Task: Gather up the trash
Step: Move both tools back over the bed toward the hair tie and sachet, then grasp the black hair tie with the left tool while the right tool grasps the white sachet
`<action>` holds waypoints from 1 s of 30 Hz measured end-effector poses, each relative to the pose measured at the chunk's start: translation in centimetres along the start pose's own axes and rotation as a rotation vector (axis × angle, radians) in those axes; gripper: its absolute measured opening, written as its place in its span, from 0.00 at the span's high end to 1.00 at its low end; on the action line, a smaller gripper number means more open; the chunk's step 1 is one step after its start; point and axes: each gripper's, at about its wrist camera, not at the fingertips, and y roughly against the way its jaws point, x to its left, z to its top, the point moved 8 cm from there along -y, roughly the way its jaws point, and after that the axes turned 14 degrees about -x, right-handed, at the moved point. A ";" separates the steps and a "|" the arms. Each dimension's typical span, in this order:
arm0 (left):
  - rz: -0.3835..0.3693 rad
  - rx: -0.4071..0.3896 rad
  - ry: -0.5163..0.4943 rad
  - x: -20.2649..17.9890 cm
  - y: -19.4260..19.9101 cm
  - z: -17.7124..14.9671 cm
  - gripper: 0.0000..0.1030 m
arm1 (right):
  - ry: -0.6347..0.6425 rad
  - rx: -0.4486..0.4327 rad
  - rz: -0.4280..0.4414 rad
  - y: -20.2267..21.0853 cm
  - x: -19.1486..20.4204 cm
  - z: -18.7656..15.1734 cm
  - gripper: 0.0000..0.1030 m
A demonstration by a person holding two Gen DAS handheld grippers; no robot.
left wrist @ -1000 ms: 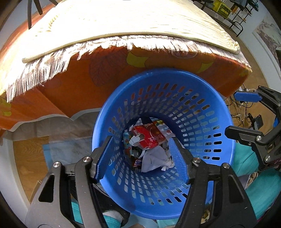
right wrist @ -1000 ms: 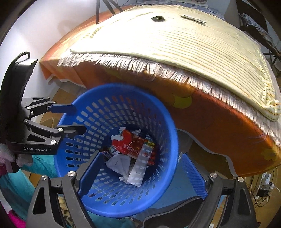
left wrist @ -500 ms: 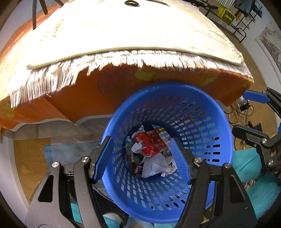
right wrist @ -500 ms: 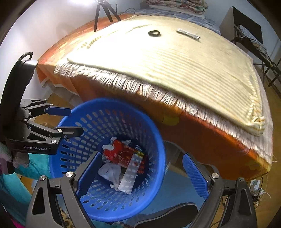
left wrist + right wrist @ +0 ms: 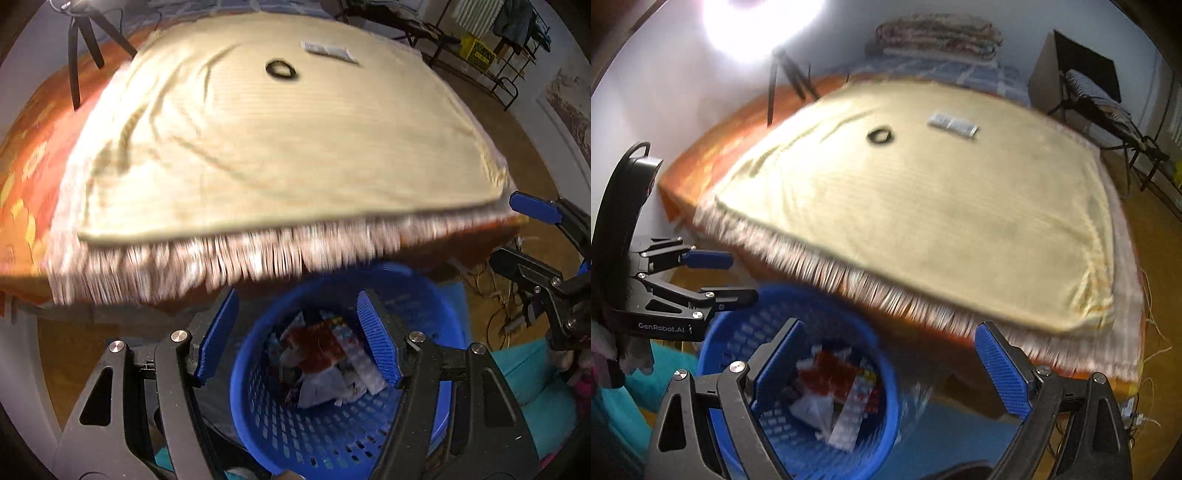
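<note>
A blue perforated basket (image 5: 332,435) (image 5: 746,339) stands on the floor at the foot of the bed, holding red, white and grey wrappers (image 5: 317,354) (image 5: 834,391). My left gripper (image 5: 299,332) hovers above the basket, open and holding nothing. My right gripper (image 5: 890,369) is also open and holds nothing, its left finger over the basket. On the cream fringed blanket (image 5: 280,140) (image 5: 942,221) lie a dark ring (image 5: 280,69) (image 5: 880,136) and a flat silver packet (image 5: 327,50) (image 5: 953,125).
The bed has an orange sheet (image 5: 26,155). A black tripod (image 5: 79,40) stands at its far left. Folded bedding (image 5: 938,35) lies at the bed's head. A chair frame (image 5: 1108,110) stands right; cables (image 5: 506,317) lie on the wooden floor. Teal clothing (image 5: 532,387) is near.
Both grippers have lifted and tilted up from the basket. The basket has slid to the bottom of both views, and the bed top with the ring and packet has come into sight.
</note>
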 end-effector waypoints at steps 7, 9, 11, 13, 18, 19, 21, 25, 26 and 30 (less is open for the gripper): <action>-0.002 -0.054 -0.002 0.2 -0.2 5.7 0.33 | 0.002 -0.060 0.011 -0.8 -2.4 5.3 0.08; -0.008 -0.063 0.000 0.1 -0.6 7.1 0.33 | -0.011 -0.062 0.032 -1.5 -3.4 7.2 0.08; -0.006 -0.069 -0.005 0.0 -1.1 8.2 0.33 | -0.021 -0.058 0.049 -2.3 -4.4 8.7 0.08; -0.007 -0.073 -0.005 0.1 -1.8 9.4 0.33 | -0.014 -0.058 0.052 -3.0 -5.2 10.1 0.08; -0.009 -0.068 0.007 0.5 -3.8 11.9 0.33 | 0.066 -0.048 0.033 -5.4 -7.3 12.9 0.08; -0.005 -0.066 -0.001 0.6 -4.3 12.5 0.33 | 0.078 -0.040 0.048 -6.2 -7.7 13.5 0.08; 0.002 -0.066 -0.009 0.6 -5.1 13.4 0.33 | 0.085 -0.022 0.082 -7.5 -8.3 14.4 0.08; -0.009 -0.059 0.009 1.3 -6.9 15.1 0.33 | 0.051 0.036 0.166 -10.8 -9.7 16.4 0.08; -0.009 -0.057 0.010 1.5 -7.3 15.5 0.33 | 0.037 0.044 0.179 -11.6 -10.0 16.8 0.08; -0.025 -0.046 0.031 2.2 -9.2 16.8 0.33 | -0.033 0.068 0.220 -15.0 -11.1 18.4 0.08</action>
